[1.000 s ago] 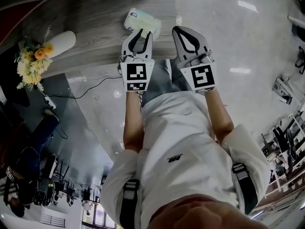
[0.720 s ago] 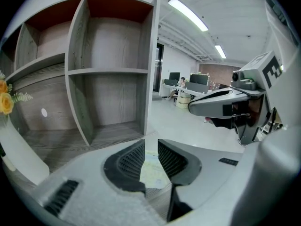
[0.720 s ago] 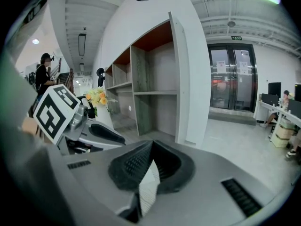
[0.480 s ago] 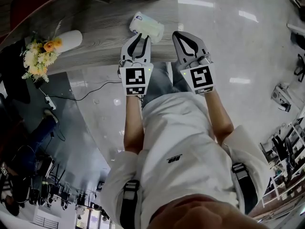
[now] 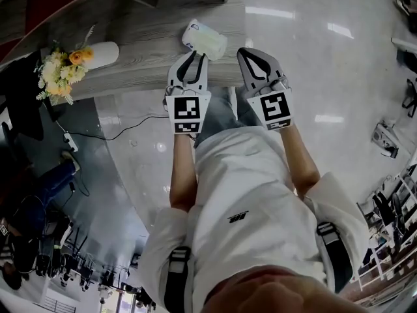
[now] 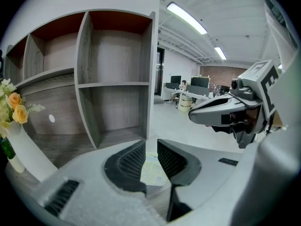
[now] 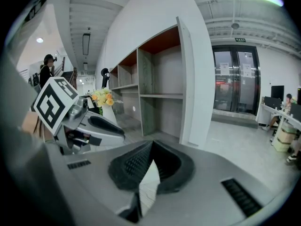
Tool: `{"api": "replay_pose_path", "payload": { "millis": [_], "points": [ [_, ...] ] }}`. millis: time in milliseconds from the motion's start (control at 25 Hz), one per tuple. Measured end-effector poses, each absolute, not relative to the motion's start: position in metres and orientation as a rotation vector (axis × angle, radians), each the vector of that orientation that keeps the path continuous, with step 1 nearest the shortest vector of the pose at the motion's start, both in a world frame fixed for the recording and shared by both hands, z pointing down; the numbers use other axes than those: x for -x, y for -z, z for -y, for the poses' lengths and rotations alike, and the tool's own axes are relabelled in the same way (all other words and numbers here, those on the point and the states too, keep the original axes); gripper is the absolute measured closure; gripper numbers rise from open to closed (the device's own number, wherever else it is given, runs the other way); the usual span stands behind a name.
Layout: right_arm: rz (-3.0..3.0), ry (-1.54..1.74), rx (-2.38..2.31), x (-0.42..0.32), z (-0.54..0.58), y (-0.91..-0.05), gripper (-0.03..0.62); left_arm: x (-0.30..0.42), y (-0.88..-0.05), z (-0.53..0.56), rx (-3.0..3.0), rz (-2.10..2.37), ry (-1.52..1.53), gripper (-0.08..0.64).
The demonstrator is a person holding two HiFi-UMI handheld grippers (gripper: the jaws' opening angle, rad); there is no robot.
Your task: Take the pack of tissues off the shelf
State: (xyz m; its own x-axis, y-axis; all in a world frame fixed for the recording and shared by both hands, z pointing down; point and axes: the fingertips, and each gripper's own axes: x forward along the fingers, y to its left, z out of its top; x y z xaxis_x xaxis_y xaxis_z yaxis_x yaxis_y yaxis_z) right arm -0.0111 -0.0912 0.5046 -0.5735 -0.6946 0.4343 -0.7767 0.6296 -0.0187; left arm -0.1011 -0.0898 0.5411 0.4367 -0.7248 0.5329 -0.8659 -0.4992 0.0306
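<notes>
Grey wood-grain boards make up the shelf (image 5: 130, 25): open cubbies with reddish-brown upper backs, and a low ledge running out in front of them. On that ledge a white vase (image 5: 101, 54) holds a bunch of yellow, orange and white flowers (image 5: 62, 74). The pack of tissues (image 5: 204, 39), white with a pale green face, lies on the same ledge near its right end, in none of the cubbies and well apart from the vase.

The left gripper (image 5: 194, 56) points at the pack from the floor side, its tips right at the pack's near edge. Whether they touch it cannot be told. In the left gripper view the jaws stand a narrow way apart, released, and a strip of the pack shows through the gap between them. The right gripper (image 5: 246, 51) hangs just beside the left one, off the ledge's end and over the glossy pale floor (image 5: 313, 44). In its own view the tips are pressed together, with only floor showing in the wedge behind them.

The head view alone gives the pack's whole outline and a dark cable (image 5: 124, 126) trailing over the floor below the ledge. The left gripper view adds a far row of desks with monitors under ceiling strip lights. The right gripper view shows glass doors beyond the shelf's end panel and a person standing far off at the left.
</notes>
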Motion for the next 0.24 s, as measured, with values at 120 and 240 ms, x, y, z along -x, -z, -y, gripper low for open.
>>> {"api": "replay_pose_path", "payload": {
  "millis": [120, 240],
  "points": [
    [2.466, -0.289, -1.168, 0.0126, 0.0879, -0.5016, 0.566, 0.1021, -0.5374, 0.0864, -2.401, 1.365, -0.671, 0.469],
    [2.462, -0.289, -1.167, 0.0141, 0.0836, -0.4997, 0.567, 0.1033, -0.5353, 0.0818, -2.402, 1.359, -0.671, 0.470]
  ]
}}
